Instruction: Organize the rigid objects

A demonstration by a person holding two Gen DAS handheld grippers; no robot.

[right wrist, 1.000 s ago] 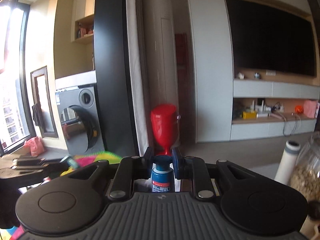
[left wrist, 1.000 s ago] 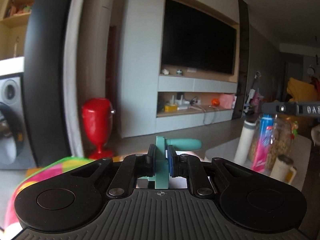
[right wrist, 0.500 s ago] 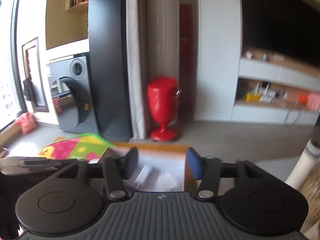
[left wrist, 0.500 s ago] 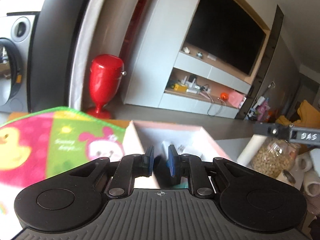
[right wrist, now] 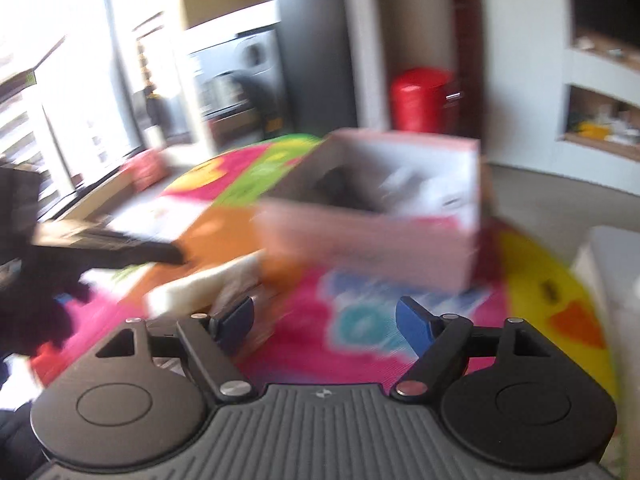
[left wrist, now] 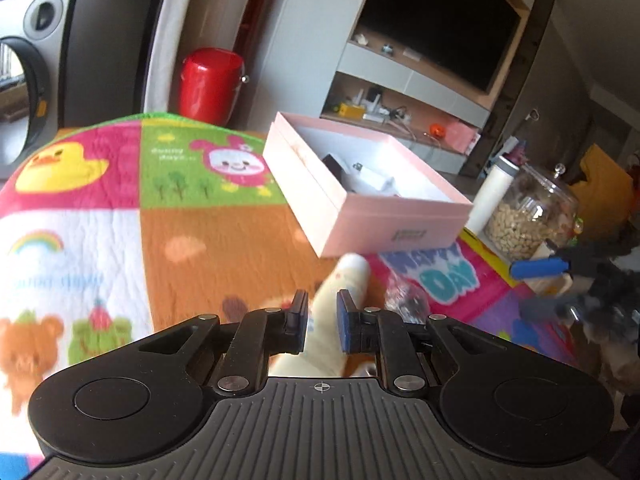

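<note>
Left gripper (left wrist: pixel 322 322): your fingers sit low in the middle of the left view with only a narrow gap. A cream tube (left wrist: pixel 335 312) shows in that gap, but it's blurry, so I can't tell if you're pinching it or just hovering over it.

Cream tube: it lies on the mat, pointing up the frame toward the pink box, with its far end just short of the box's near wall. In the right view it's the pale smear at lower left (right wrist: pixel 208 286), just beyond your left-hand finger.

Right gripper (right wrist: pixel 324 322): spread wide, nothing between the blue pads, just pink mat showing in the gap. This whole view is smeared.

Pink box (left wrist: pixel 362 220): lid off, middle of the left view, standing on the mat. There are a few white and dark bits inside, too small to name. In the right view it's dead centre (right wrist: pixel 372 236), beyond your open fingers.

Mat (left wrist: pixel 132 208): bright kids' patchwork with a duck, a bunny, a rainbow and bears. It fills the left half of the left view.

Clear crinkly thing (left wrist: pixel 404 300): just right of the tube, can't make out what it is.

Glass jar (left wrist: pixel 528 220): right of the box, pale nuts or beans inside, with a white bottle (left wrist: pixel 494 192) beside it.

Background: red bin (left wrist: pixel 210 80) at top centre-left, TV (left wrist: pixel 436 24) at upper right.
</note>
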